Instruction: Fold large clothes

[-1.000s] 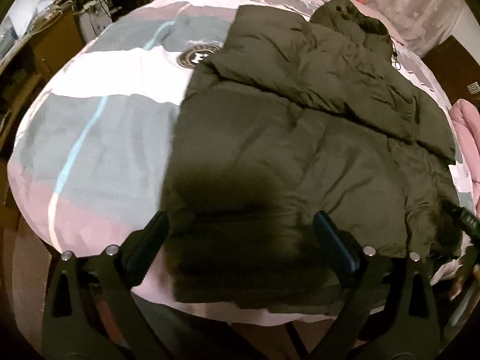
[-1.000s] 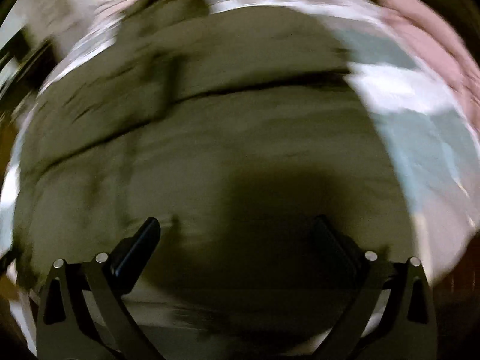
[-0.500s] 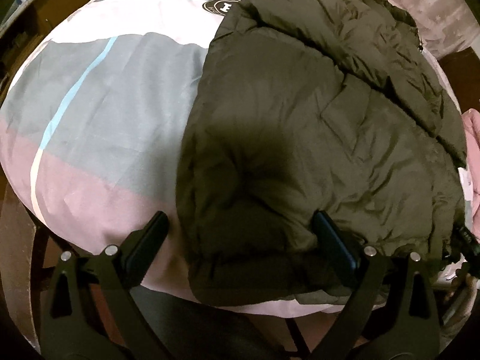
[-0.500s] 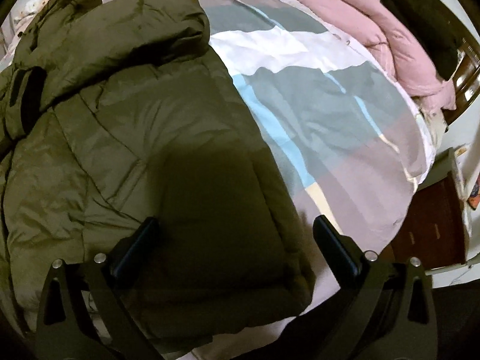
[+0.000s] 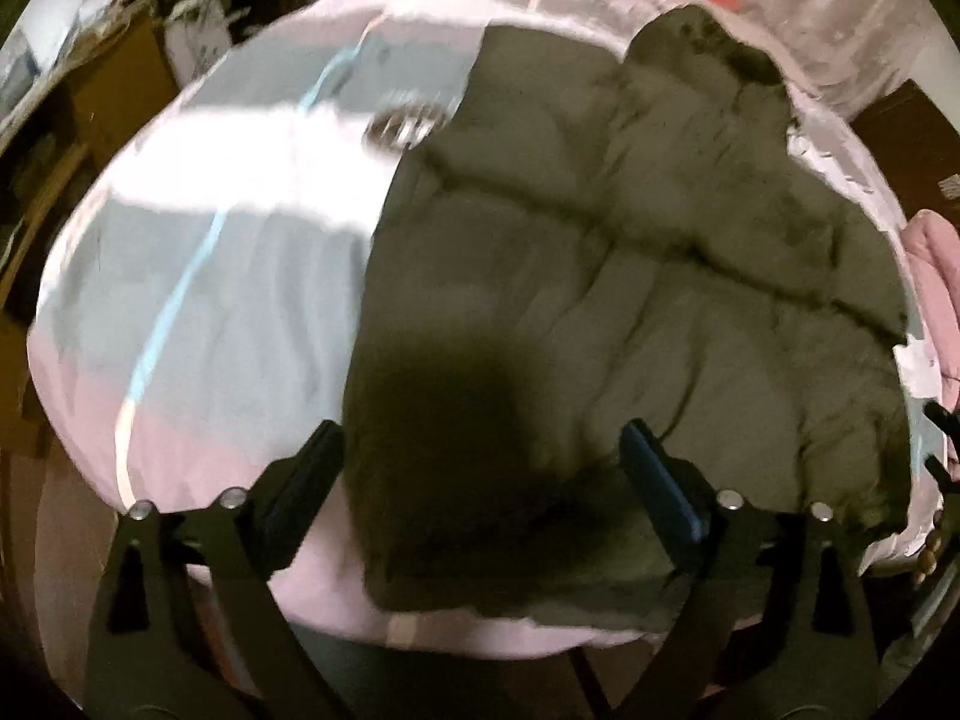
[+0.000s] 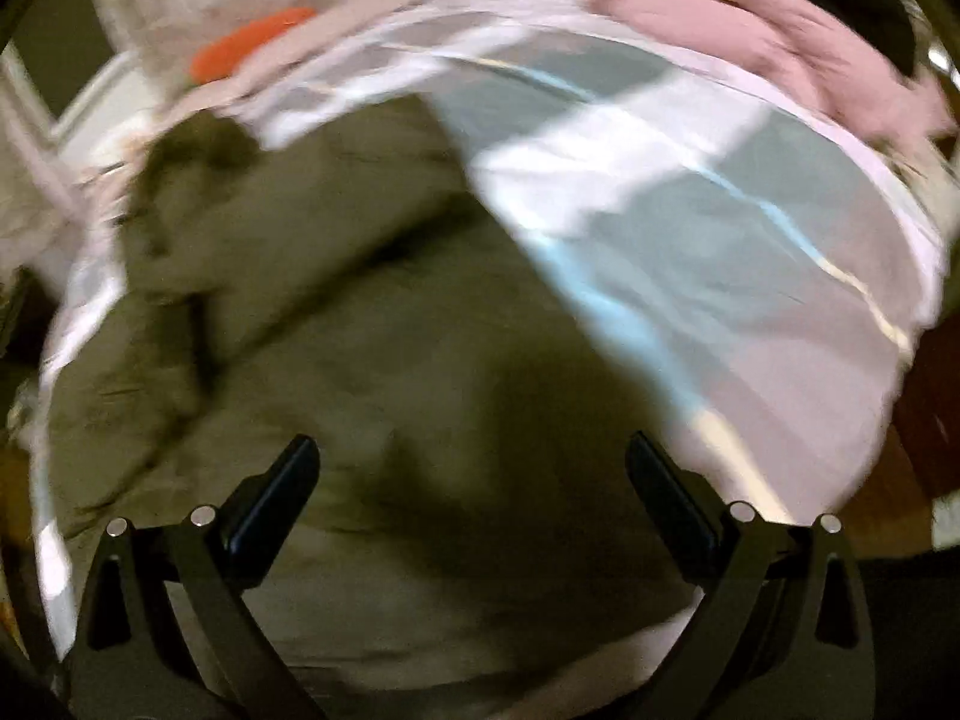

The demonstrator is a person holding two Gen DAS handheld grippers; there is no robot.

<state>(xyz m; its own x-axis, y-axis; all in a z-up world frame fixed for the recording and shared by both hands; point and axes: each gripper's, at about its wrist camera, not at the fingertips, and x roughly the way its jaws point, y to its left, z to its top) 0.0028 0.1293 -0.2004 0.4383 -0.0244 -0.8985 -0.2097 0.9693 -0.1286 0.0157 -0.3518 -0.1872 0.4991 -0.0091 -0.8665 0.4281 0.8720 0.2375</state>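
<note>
— Now we are pulling both cameras back and up compared with half a second ago; the left wrist view is showing far more of the bed [image 5: 198, 300] again, and the olive puffer jacket [image 5: 630, 312] is sitting further from the lens than it was then.

— Agreed; both views are smearing with motion, so we are swinging rather than hovering; the right wrist view is tilting up toward the pink blanket [image 6: 750, 36] and the orange pillow [image 6: 252, 45] at the head of the bed.

— Are we carrying anything?

— No; the left gripper [image 5: 480, 468] is showing its jaws spread wide with nothing between them, and the right gripper [image 6: 474, 480] is doing the same; the jacket is lying on the striped duvet, its lower hem nearest us at the foot edge, the hood [image 5: 708, 45] pointing away, a sleeve lying folded across the chest.

— So what is that meaning for the fold?

— We are judging that the sleeve fold is already in place and that we are repositioning, released, for the next grab; likely the hem corners, to bring the bottom up toward the hood.

— The padding is looking springy; we are expecting it to puff back open unless we are pressing it flat.
</note>
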